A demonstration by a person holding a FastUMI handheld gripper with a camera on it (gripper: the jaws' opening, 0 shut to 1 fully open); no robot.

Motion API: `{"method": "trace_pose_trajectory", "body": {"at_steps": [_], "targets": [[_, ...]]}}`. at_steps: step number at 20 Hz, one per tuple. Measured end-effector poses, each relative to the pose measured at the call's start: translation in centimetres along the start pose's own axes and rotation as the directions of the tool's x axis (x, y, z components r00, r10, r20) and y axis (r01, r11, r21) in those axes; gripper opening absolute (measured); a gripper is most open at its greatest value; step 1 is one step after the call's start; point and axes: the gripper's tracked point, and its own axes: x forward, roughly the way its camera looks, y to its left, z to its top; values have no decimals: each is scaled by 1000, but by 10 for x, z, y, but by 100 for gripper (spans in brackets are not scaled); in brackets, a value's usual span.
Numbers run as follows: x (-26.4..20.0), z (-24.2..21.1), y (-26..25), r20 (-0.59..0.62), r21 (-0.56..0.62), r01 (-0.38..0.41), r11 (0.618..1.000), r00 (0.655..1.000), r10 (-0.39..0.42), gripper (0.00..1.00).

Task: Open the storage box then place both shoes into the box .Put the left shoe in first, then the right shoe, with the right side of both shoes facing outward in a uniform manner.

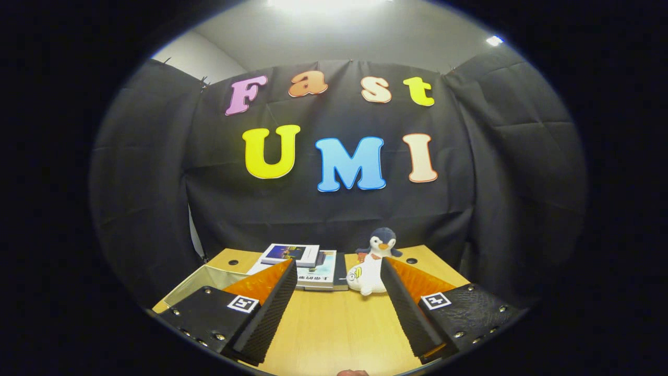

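two books point(308, 263) and a penguin toy point(371, 263) beyond the wide-open, empty tool point(338, 269).

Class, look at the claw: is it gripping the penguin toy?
No. The claw is open over bare table, and the penguin toy sits just beyond its fingers.

Beyond the spread fingers point(292, 271), books point(308, 263) are lying left of a penguin toy point(373, 263) on the table point(334, 324); a box point(201, 282) is sitting further left.

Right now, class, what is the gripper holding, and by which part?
Nothing is held. The gripper is open, its fingers wide apart above the bare wooden table, short of the penguin plush toy.
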Motion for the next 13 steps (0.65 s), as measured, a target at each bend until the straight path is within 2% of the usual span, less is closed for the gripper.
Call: {"method": "trace_pose_trajectory", "body": {"at_steps": [13], "targets": [[-15, 15, -52, 65, 26, 51, 998, 997, -52, 97]]}}
